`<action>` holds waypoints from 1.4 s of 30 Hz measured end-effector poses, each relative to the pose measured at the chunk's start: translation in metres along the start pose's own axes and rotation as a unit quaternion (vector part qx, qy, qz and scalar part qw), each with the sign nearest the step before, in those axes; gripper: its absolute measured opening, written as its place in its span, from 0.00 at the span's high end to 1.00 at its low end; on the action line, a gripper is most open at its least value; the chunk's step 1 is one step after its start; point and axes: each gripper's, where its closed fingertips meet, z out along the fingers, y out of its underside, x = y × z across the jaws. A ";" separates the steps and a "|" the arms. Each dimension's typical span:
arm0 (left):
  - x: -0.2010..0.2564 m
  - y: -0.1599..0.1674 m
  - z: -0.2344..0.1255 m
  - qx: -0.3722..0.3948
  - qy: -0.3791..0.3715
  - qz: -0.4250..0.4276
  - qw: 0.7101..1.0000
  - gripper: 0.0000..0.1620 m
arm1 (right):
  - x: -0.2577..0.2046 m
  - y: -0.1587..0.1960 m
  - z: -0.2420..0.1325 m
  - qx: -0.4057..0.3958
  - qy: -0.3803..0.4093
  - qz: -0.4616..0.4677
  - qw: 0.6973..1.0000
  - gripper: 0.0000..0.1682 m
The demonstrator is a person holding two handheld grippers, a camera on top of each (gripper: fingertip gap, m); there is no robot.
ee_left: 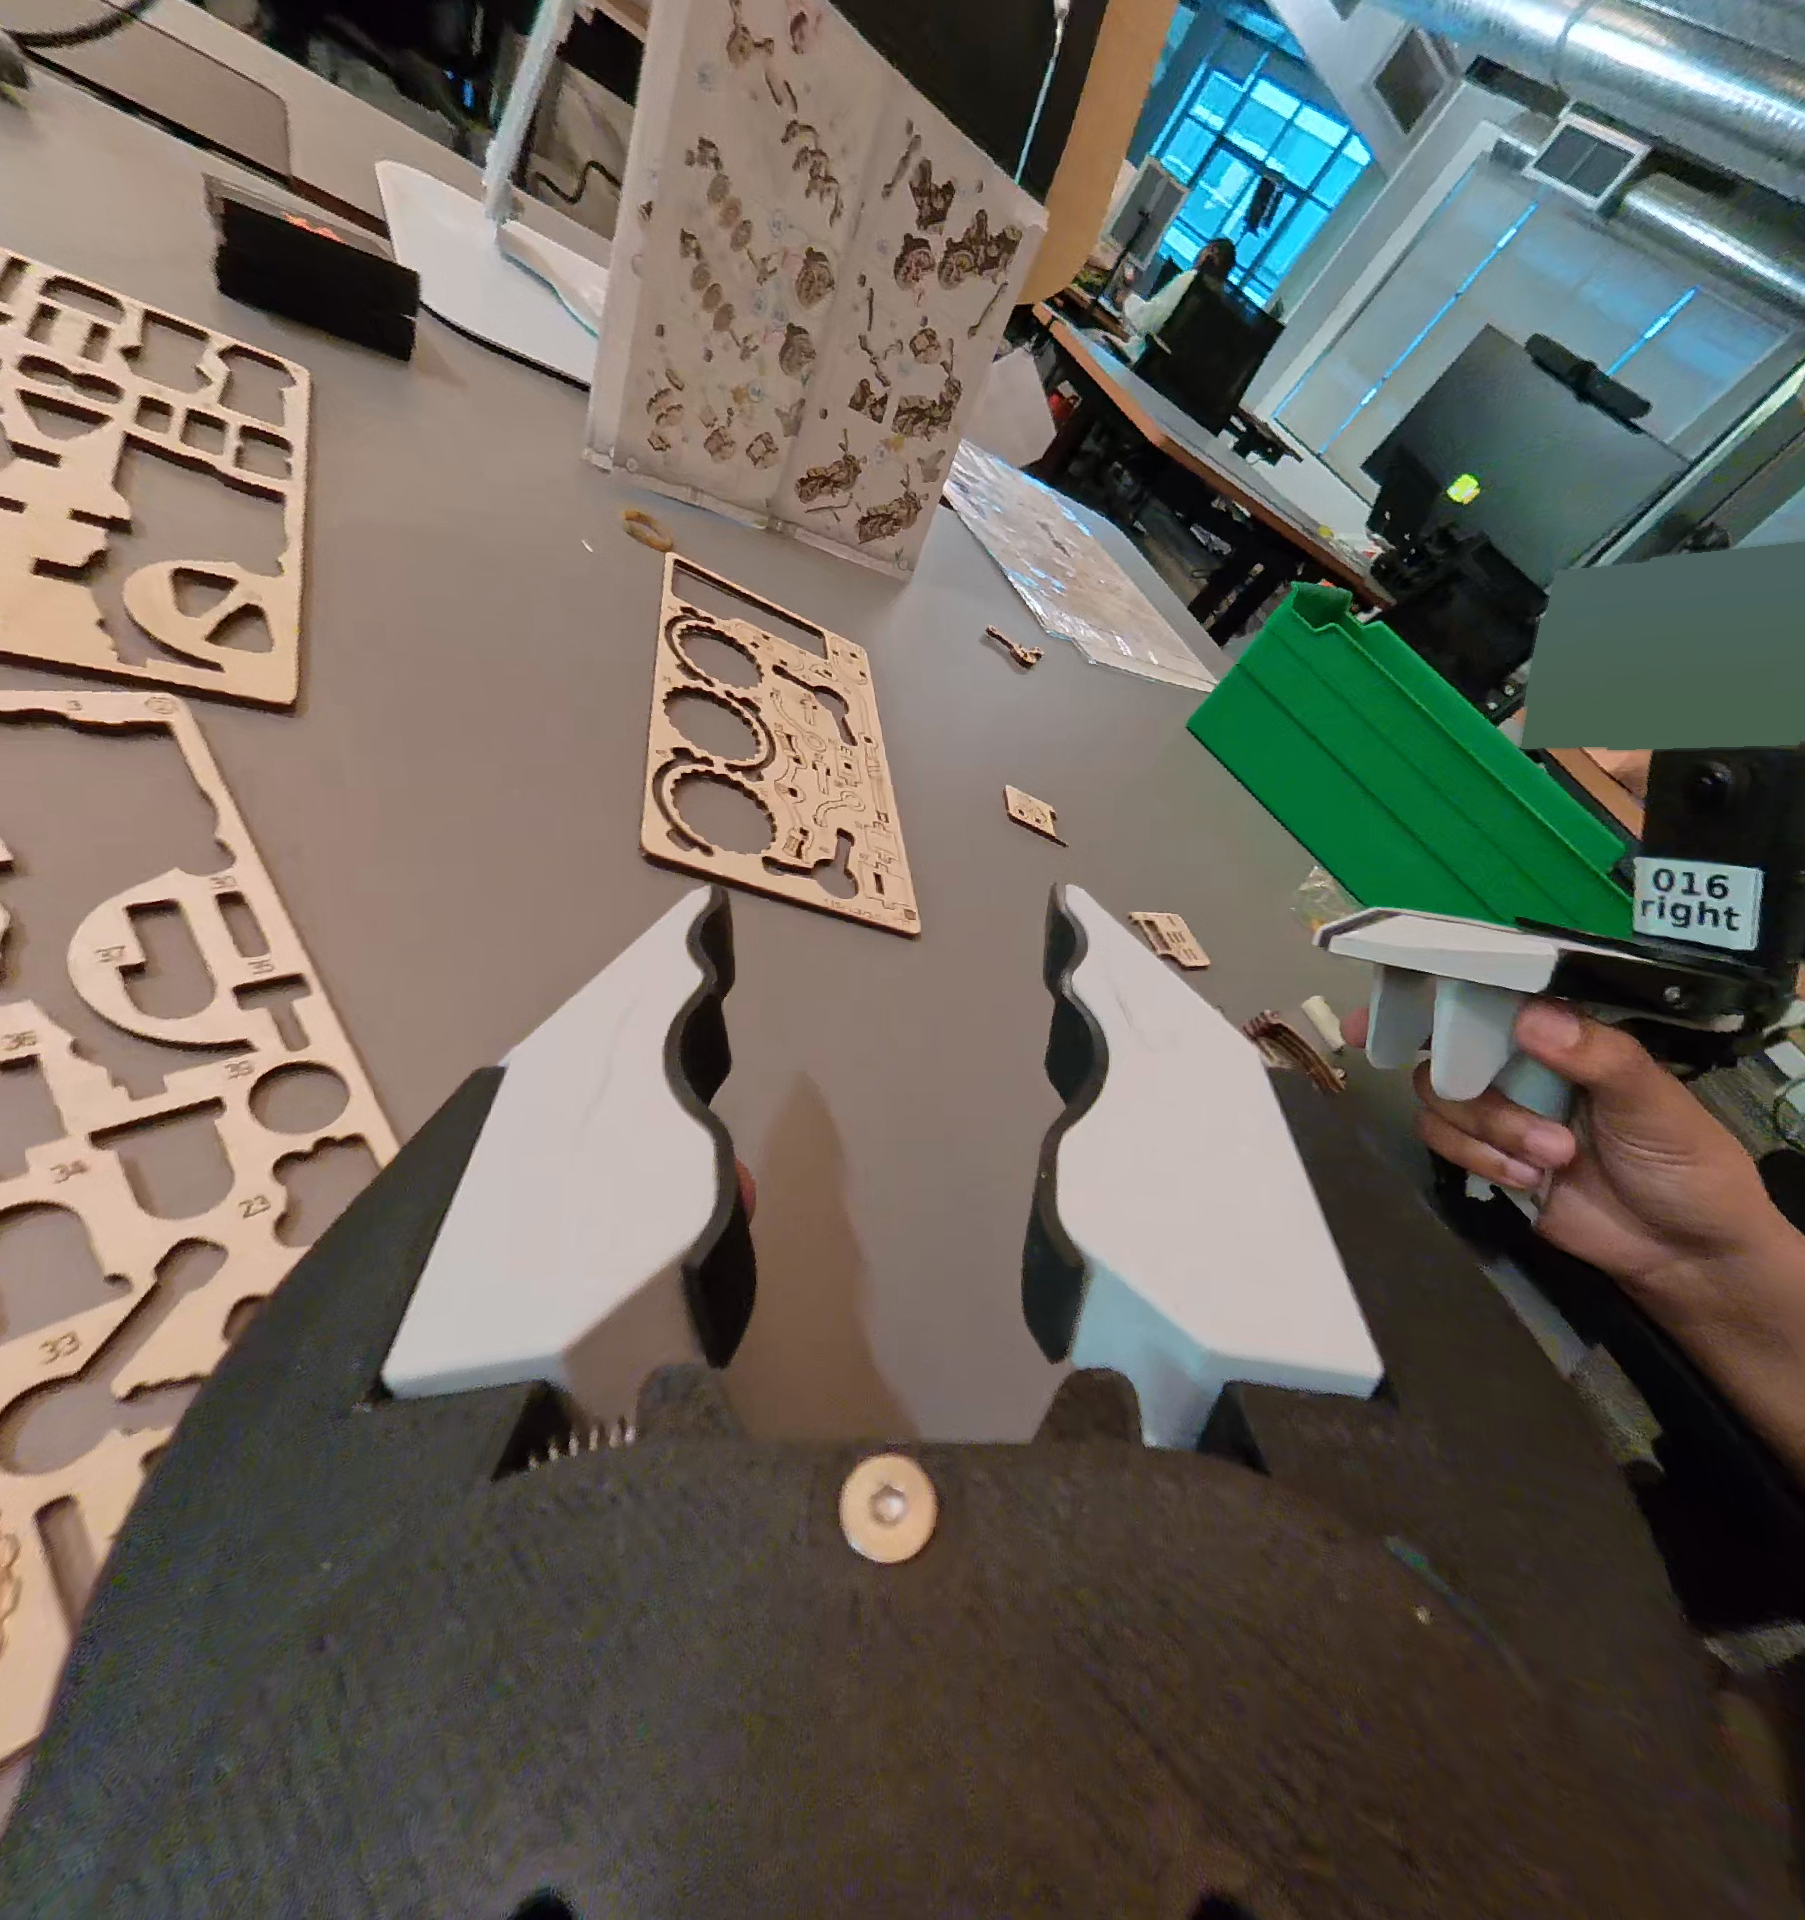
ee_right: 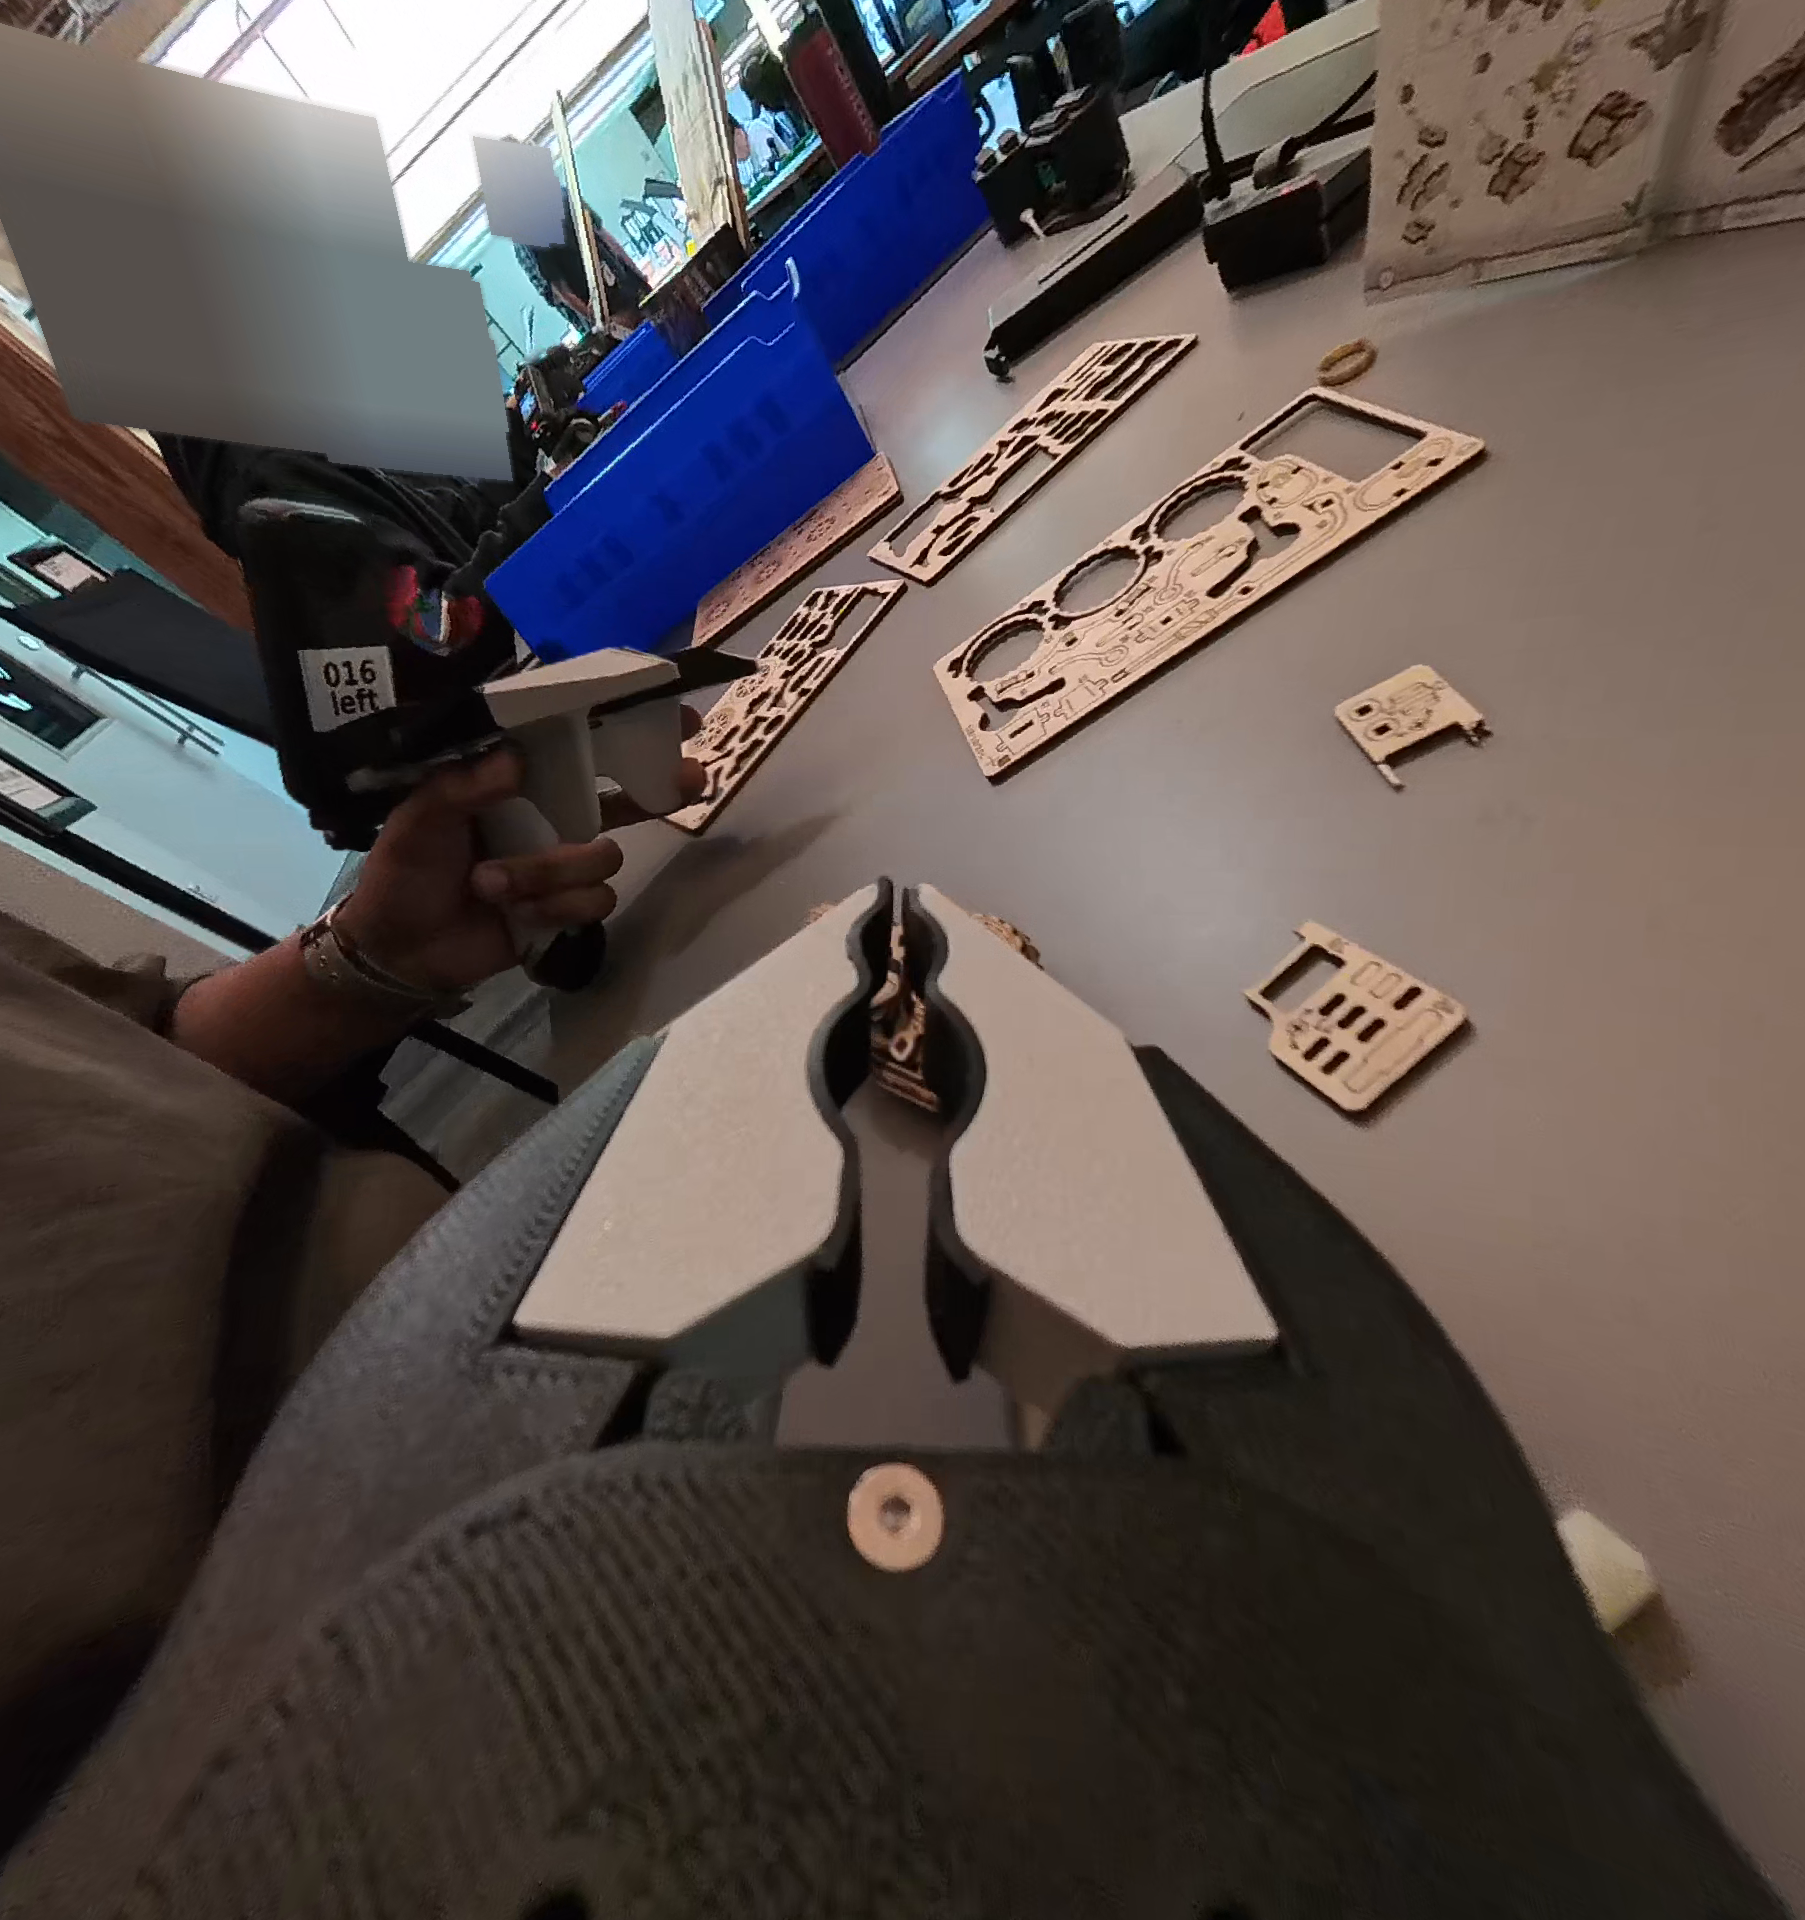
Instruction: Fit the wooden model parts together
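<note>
Wooden model parts are lying across the grey tabletop point(ee_left: 482, 644): big pale laser-cut plywood sheets point(ee_left: 119, 488) are filling the left of the left wrist view, and a smaller sheet with three toothed round holes point(ee_left: 773, 748) is sitting at centre. The left gripper point(ee_left: 882, 914) is hovering released, jaws wide apart, at lower centre. The right gripper point(ee_right: 900, 891) is clenching a small dark-patterned wooden piece point(ee_right: 903, 1039) at the right wrist view's centre. Two small slotted wooden cut-outs point(ee_right: 1355, 1018) are lying at right.
</note>
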 end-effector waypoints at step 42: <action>0.043 0.021 0.044 -0.060 0.065 0.040 0.995 0.54 | -0.019 0.046 -0.101 0.090 0.138 0.036 0.986 0.99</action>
